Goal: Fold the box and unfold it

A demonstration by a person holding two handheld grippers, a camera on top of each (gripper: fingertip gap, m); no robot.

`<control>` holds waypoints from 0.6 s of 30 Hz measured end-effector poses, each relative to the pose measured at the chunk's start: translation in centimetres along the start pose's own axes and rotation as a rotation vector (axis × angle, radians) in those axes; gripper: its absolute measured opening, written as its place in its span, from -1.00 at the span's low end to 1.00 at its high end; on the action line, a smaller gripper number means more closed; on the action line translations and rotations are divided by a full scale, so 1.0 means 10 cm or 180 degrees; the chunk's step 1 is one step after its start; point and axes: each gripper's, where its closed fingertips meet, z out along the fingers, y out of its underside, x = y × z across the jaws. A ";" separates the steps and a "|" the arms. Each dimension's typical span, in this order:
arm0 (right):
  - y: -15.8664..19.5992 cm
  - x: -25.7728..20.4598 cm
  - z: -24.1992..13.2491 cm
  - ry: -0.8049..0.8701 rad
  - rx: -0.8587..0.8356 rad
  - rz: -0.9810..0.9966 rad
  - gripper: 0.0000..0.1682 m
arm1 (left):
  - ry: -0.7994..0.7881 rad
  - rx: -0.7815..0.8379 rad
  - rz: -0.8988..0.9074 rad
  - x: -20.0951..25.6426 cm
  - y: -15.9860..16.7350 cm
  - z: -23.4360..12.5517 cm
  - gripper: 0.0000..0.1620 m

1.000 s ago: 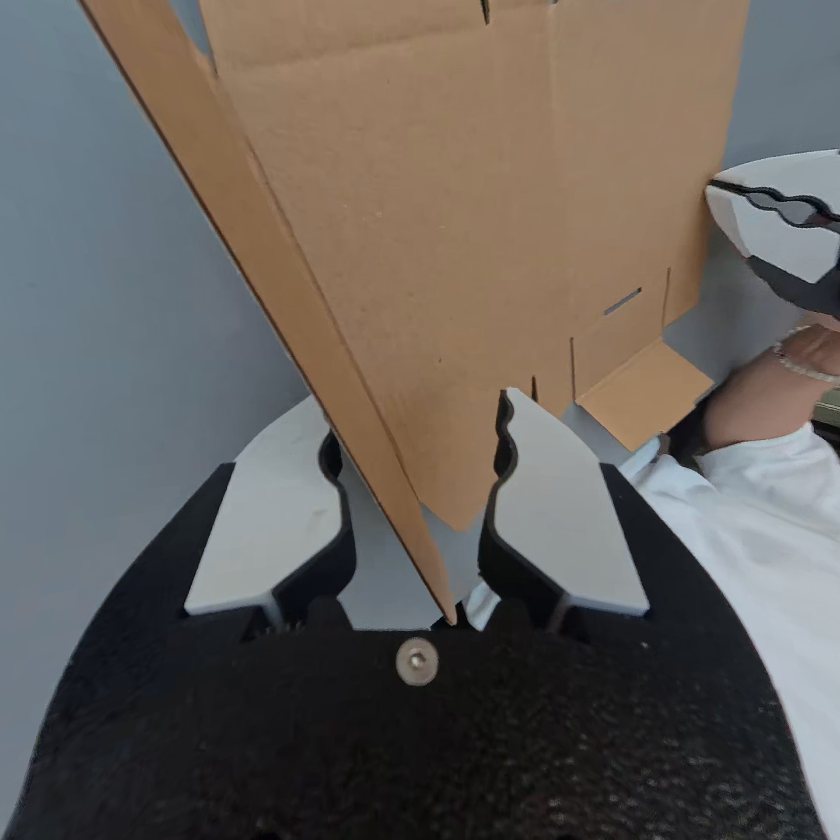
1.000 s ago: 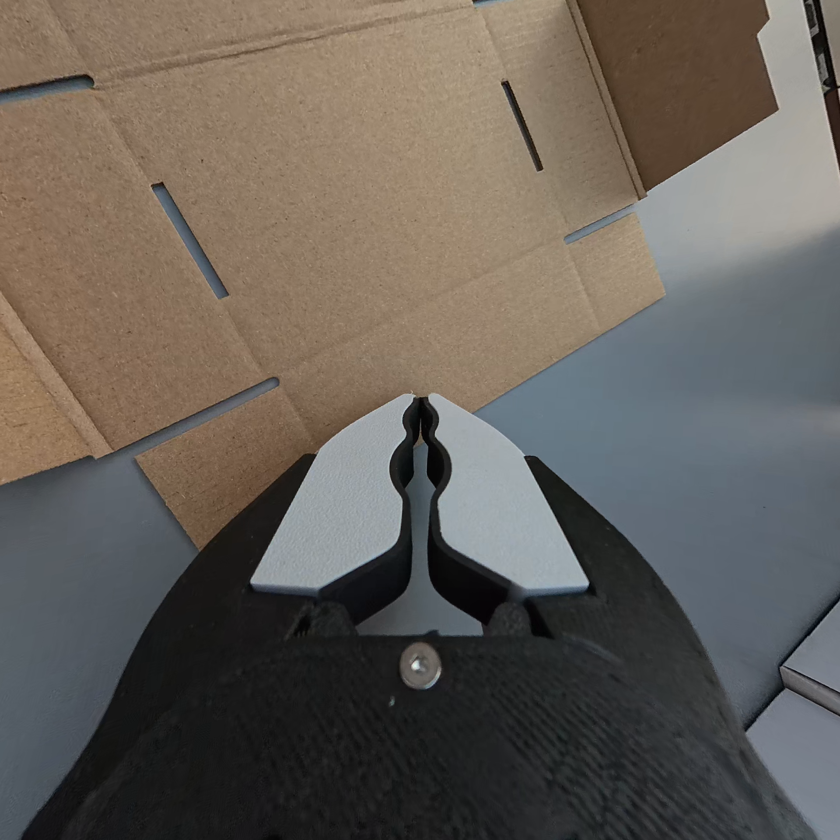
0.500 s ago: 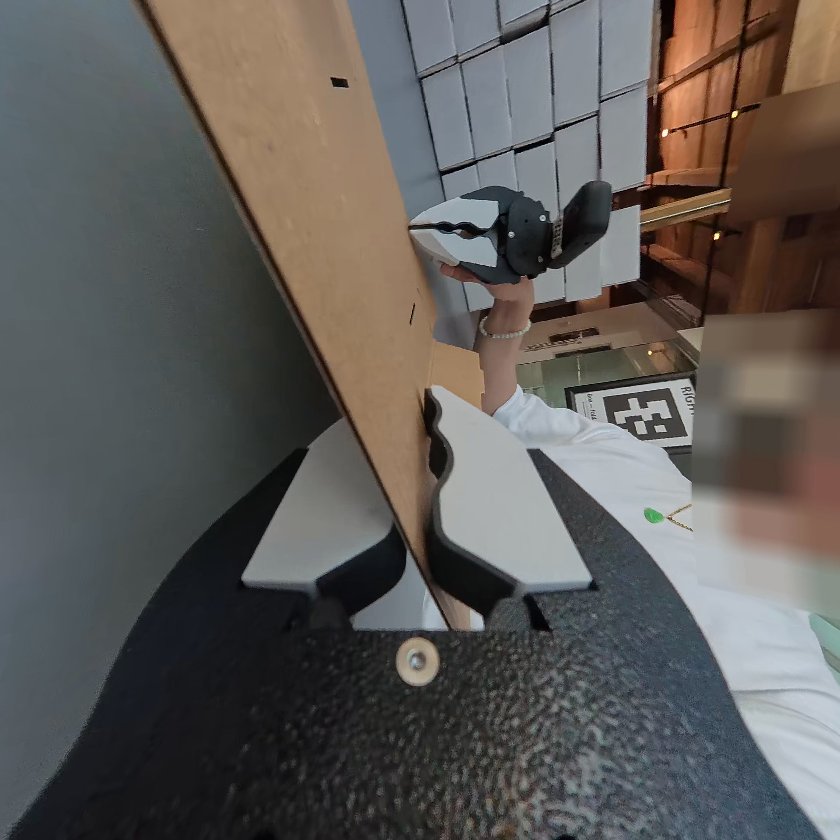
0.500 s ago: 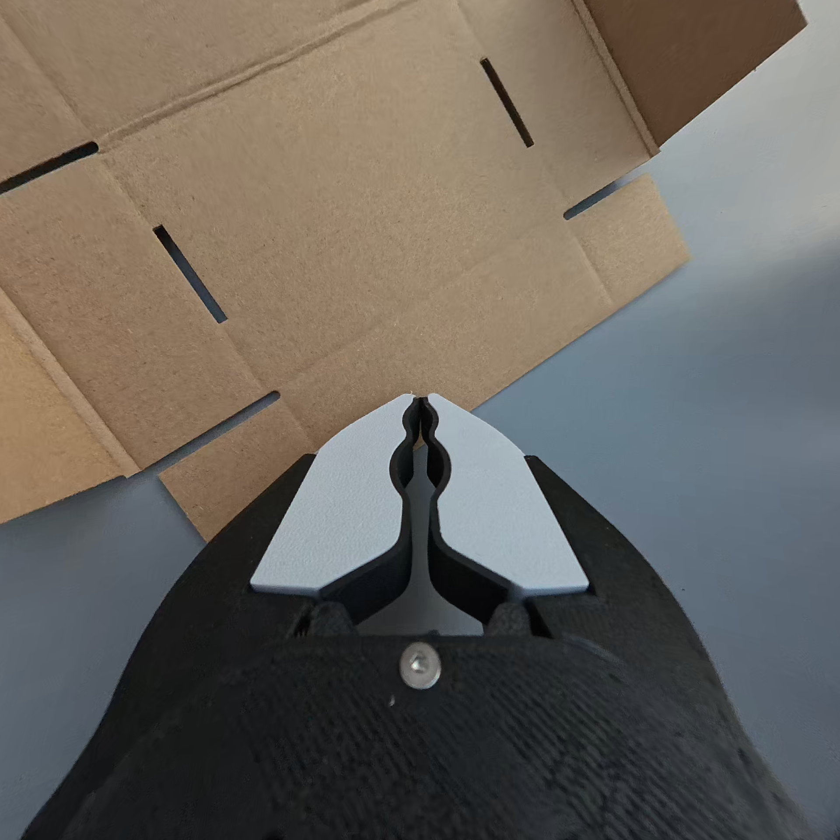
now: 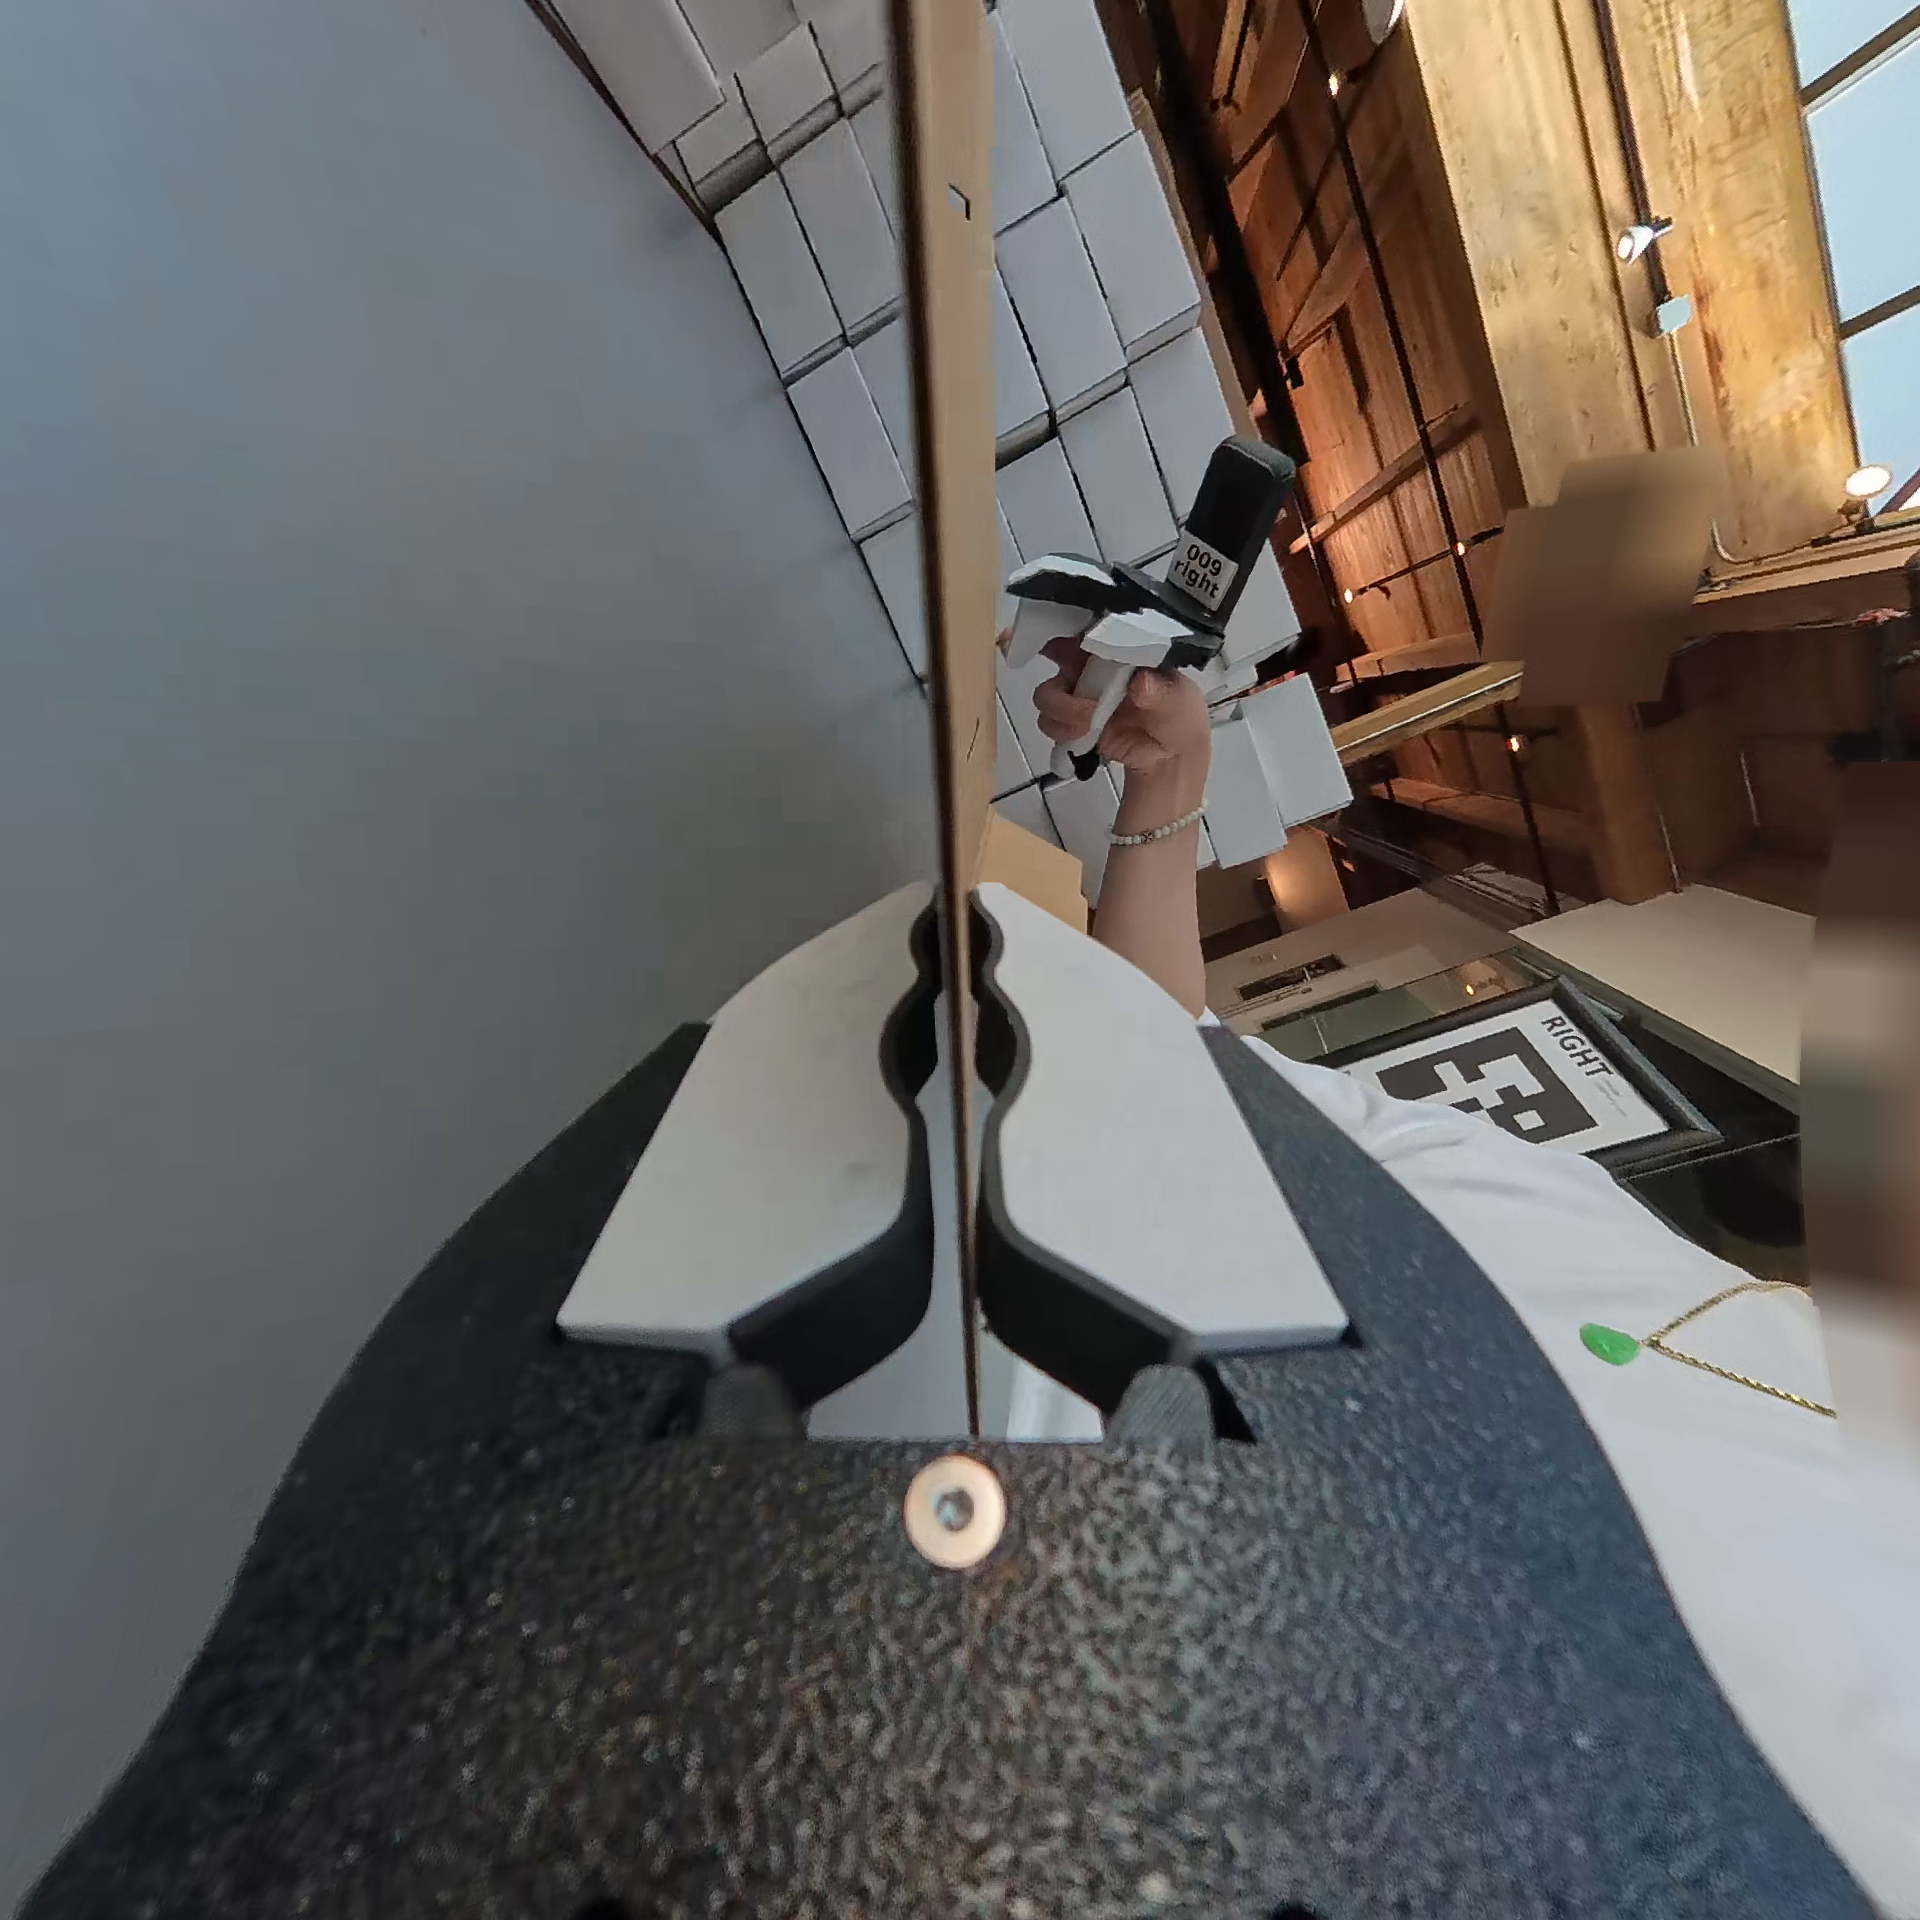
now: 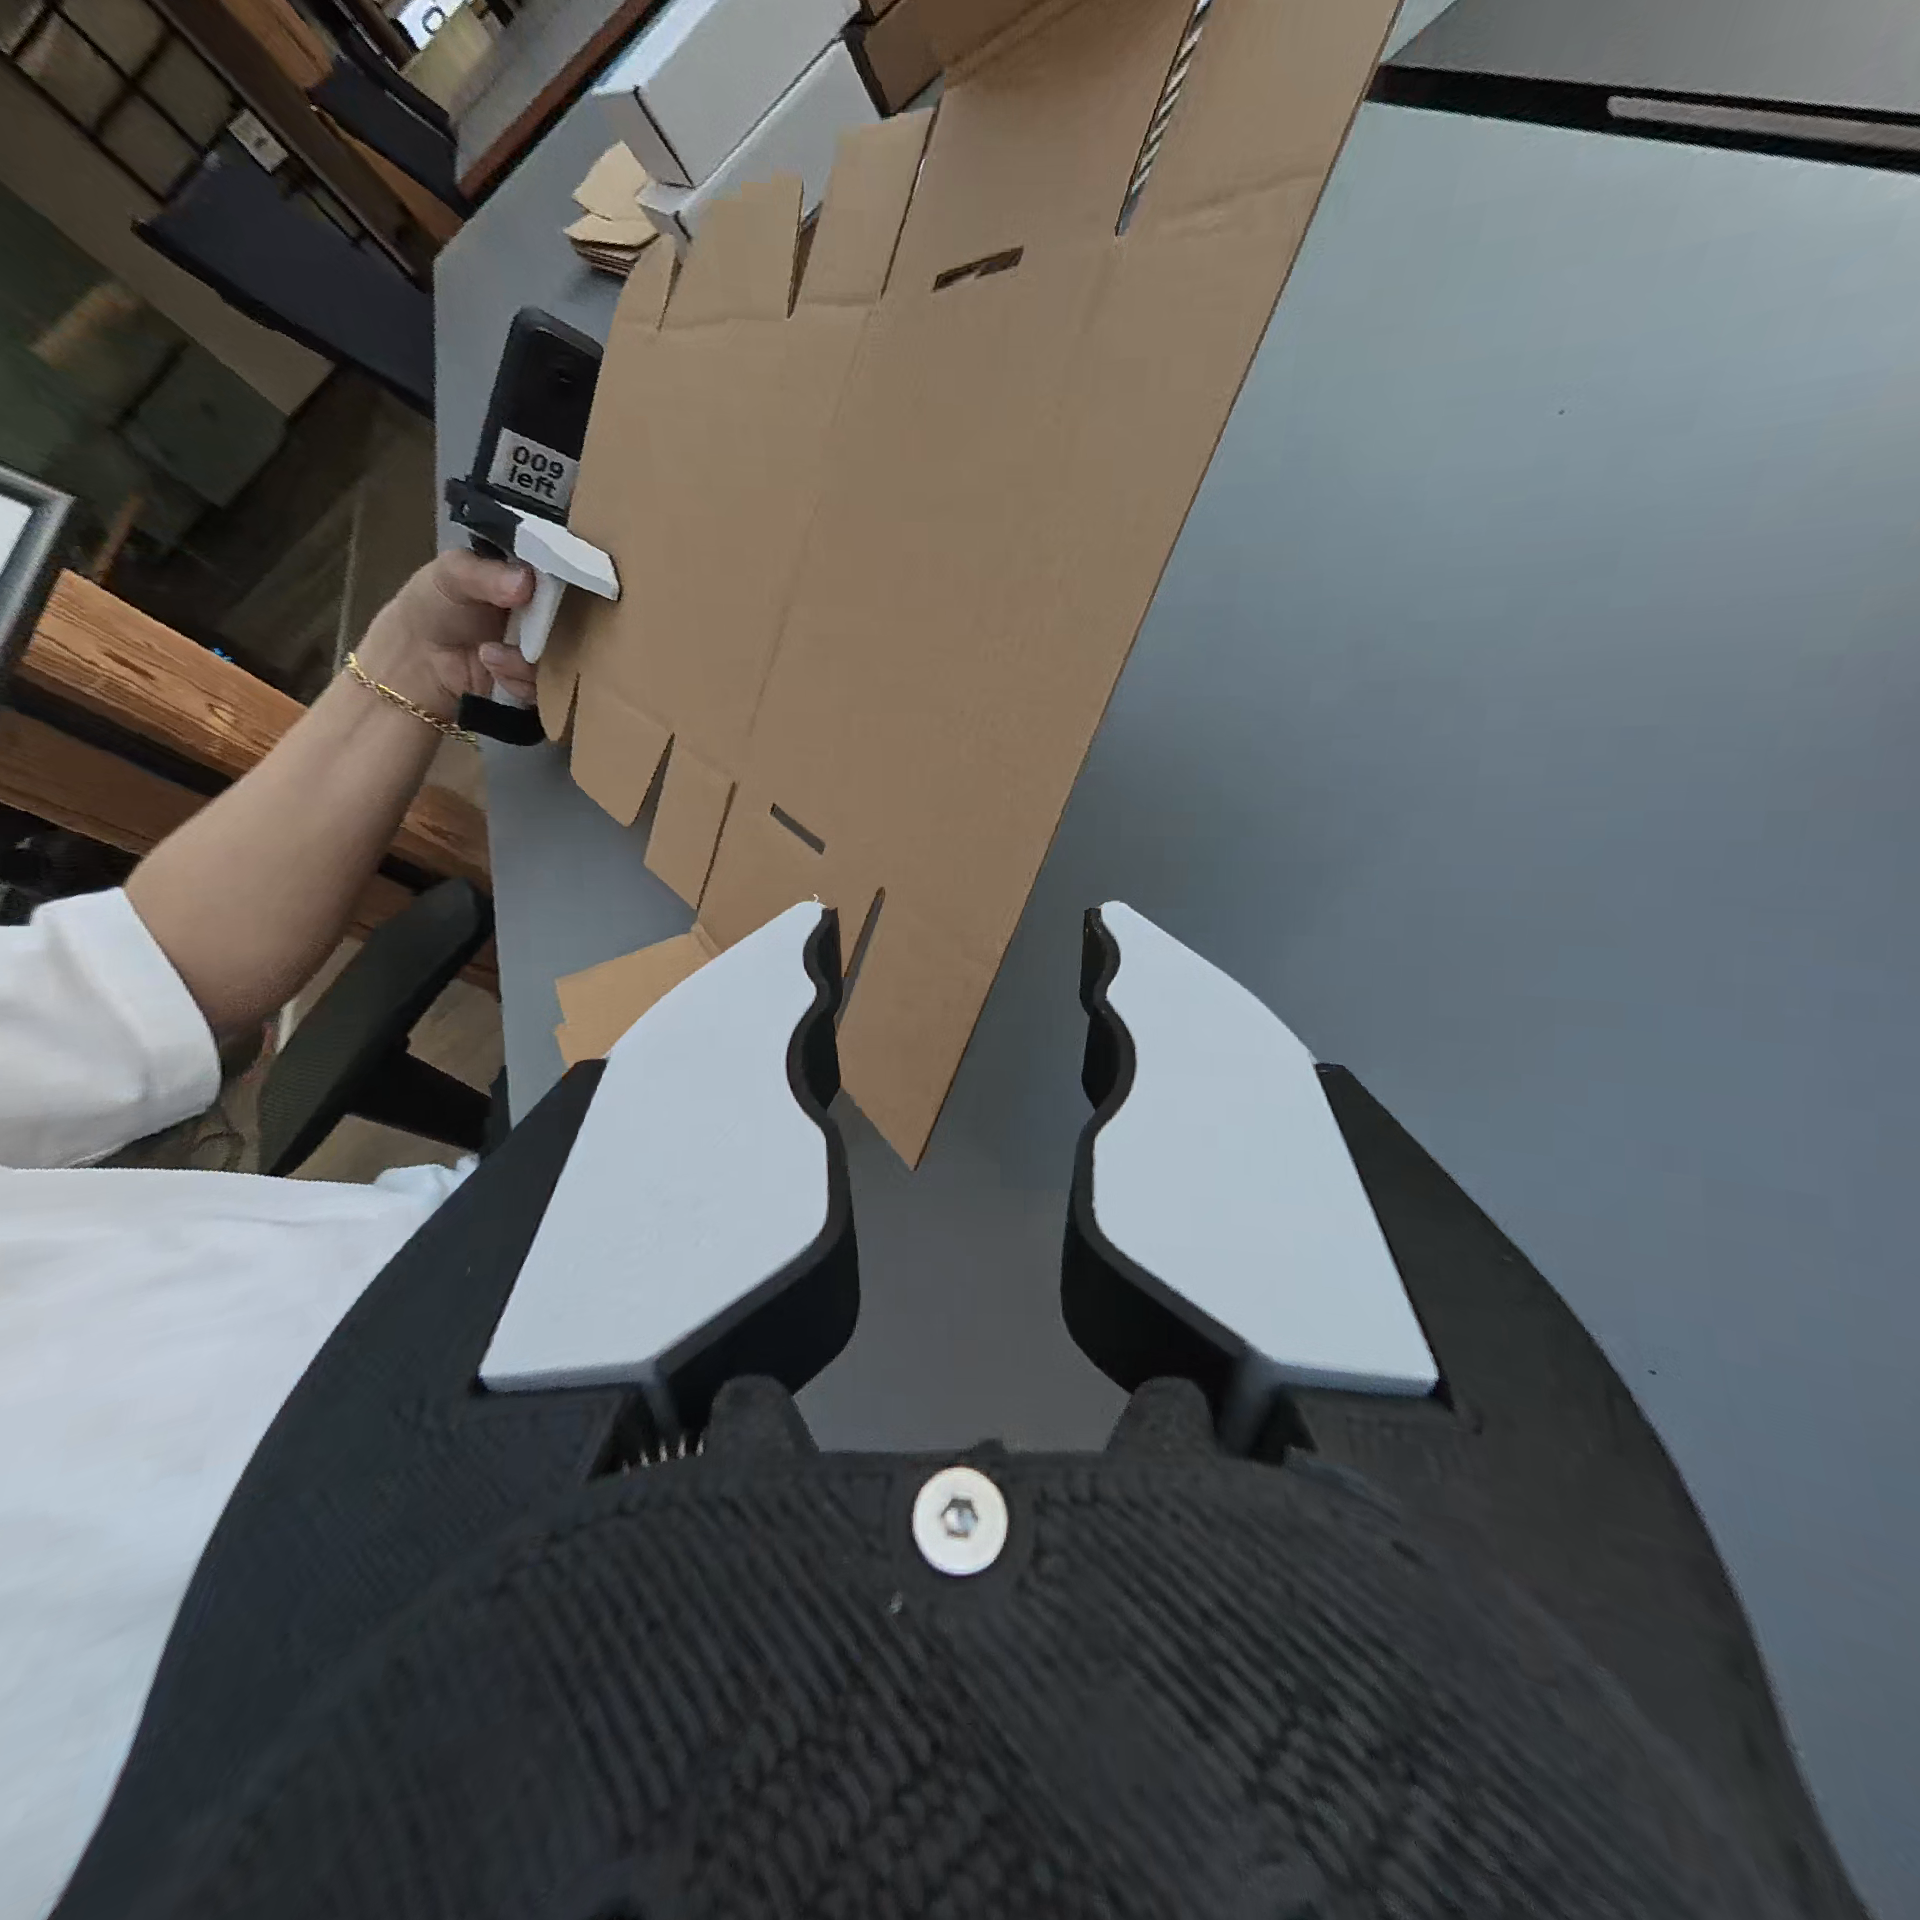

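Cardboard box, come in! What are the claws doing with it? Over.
Left claw shut on flat cardboard box, tilted up off the grey table. Right claw open, holding nothing. Nothing in the way.

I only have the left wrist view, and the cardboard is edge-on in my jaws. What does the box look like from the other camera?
Observer: The box is fully unfolded, one flat sheet with slots and flaps, standing tilted over the grey table.
Operator: Where does my left gripper hold it?
Observer: The left gripper clamps a side edge, about mid-height.
Operator: Is the right gripper helping?
Observer: No, the right gripper is open and empty, near the sheet's lowest corner.
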 end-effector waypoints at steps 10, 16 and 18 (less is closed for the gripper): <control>-0.12 -0.34 0.13 -0.1125 -0.0296 0.0540 -0.96 | 0.0192 0.0212 0.0199 0.14 0.15 0.05 -0.98; 0.03 -0.32 0.22 -0.1199 -0.0646 0.0521 -0.98 | -0.0013 0.0262 0.0270 0.06 0.27 0.00 -0.98; 0.08 -0.32 0.23 -0.1246 -0.0805 0.0428 -0.98 | -0.0373 0.0092 0.0388 0.00 0.33 -0.06 -0.78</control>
